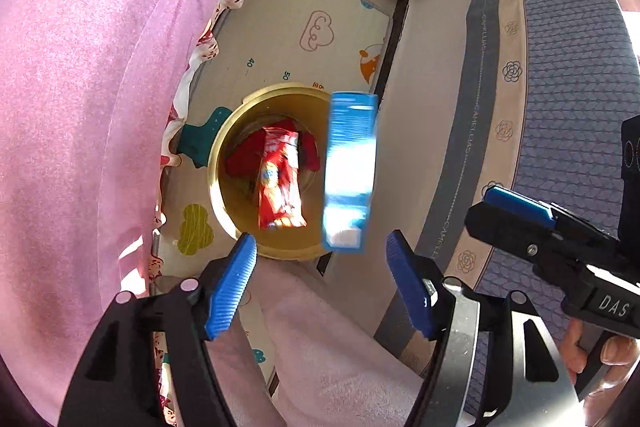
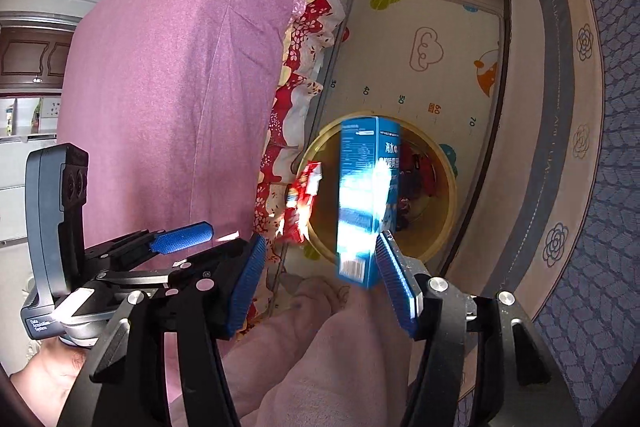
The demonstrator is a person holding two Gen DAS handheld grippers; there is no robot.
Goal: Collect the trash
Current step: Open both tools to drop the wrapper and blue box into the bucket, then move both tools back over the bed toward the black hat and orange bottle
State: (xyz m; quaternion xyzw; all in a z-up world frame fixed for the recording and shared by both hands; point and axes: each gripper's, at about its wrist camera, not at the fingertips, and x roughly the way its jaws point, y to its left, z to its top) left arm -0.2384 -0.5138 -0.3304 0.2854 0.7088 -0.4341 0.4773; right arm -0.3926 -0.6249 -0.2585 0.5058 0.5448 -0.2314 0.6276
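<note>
1. the blue carton [image 2: 366, 203] hangs blurred over the mouth of the round yellow bin [image 1: 224, 143], on the play mat [image 1: 340, 39] between the pink bedding [image 1: 88, 107] and the patterned rug [image 1: 568, 67].
2. the right gripper [image 2: 320, 287] has its jaws spread apart; the carton's lower corner sits just beside the right-hand pad, but neither pad appears to press on it, so it looks released.
3. the left gripper [image 1: 320, 283] stands wide with nothing between its fingers; a red wrapper [image 1: 278, 183] lies below it, over or in the bin.
4. the carton looks like thin cardboard: light, stiff along its edges, easy to crush on its broad faces. the best hold seems to be across the narrow sides near the middle.
5. the wrapper looks like glossy film: very light, limp, slippery. pinching a crimped end seems safest.
</note>
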